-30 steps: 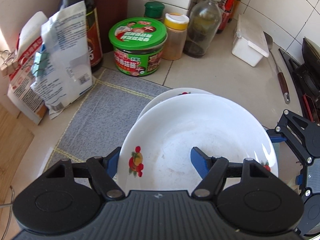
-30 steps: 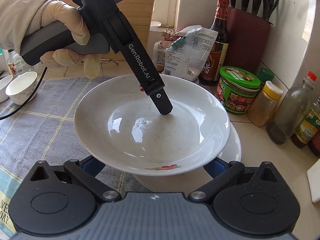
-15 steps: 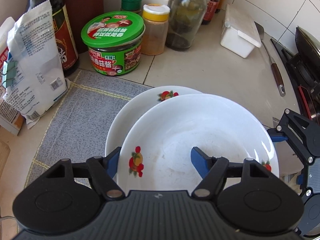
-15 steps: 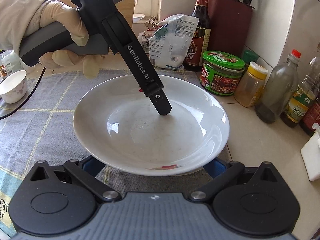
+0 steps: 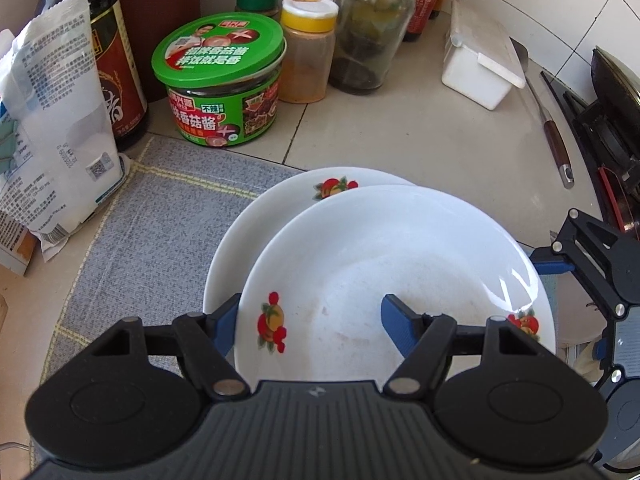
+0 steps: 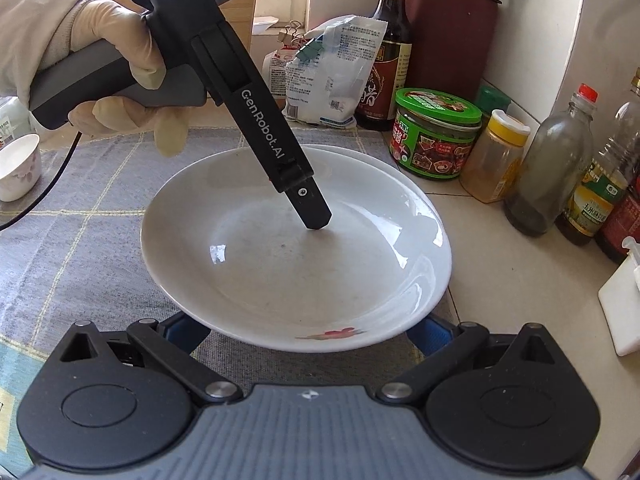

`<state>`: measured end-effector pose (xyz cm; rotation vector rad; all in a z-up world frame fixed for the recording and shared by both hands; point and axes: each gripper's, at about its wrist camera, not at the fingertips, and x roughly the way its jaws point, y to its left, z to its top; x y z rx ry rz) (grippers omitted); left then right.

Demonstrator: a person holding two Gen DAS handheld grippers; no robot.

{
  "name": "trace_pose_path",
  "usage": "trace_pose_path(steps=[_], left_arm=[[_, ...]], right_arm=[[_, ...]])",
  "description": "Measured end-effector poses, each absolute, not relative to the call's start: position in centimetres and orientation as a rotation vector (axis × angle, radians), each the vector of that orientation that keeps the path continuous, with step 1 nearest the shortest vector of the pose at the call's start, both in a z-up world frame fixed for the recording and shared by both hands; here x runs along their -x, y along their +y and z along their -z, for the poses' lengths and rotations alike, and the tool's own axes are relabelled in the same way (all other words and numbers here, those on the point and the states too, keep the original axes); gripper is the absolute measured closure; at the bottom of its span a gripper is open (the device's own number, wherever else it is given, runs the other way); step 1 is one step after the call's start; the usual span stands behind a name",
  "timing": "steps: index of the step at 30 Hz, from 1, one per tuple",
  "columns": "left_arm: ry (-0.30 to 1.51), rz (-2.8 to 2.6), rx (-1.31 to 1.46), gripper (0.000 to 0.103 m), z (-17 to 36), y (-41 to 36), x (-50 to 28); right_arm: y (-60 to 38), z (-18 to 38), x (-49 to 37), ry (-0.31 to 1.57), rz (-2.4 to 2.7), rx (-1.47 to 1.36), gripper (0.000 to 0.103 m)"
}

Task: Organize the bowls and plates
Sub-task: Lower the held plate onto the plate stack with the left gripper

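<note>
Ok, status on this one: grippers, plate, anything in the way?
Left gripper shut on top plate rim. Right gripper open under it. Bottom plate directly beneath. Sauce jar close behind.

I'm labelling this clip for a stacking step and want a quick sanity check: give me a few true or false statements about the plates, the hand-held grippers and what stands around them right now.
1. The left hand-held gripper grips the upper plate by its rim, one finger under and one inside. True.
2. The upper plate sits squarely centred on the lower plate. False: it is offset, leaving a crescent of the lower plate with its fruit print showing.
3. The green-lidded jar stands on the grey cloth mat. False: it stands on the tiled counter beyond the mat's edge.
4. A small white cup stands on the mat at far left in the right wrist view. True.
5. The upper plate holds food. False: it is empty.
</note>
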<state>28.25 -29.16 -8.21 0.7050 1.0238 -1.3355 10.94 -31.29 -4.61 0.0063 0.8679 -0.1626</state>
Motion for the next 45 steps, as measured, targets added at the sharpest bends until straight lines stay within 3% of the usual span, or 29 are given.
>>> trace_pose_path(steps=[15, 22, 45], left_arm=[[1.016, 1.350, -0.695, 0.029, 8.5, -29.9, -28.4], [1.007, 1.348, -0.694, 0.020, 8.6, -30.2, -28.0], [1.005, 1.342, -0.678, 0.020, 8.6, -30.2, -28.1]], right_arm=[[-31.5, 4.7, -11.0, 0.882, 0.179, 0.004, 0.000], [-31.3, 4.7, -10.9, 0.884, 0.182, 0.011, 0.000], [-31.3, 4.4, -10.8, 0.910, 0.190, 0.049, 0.000]])
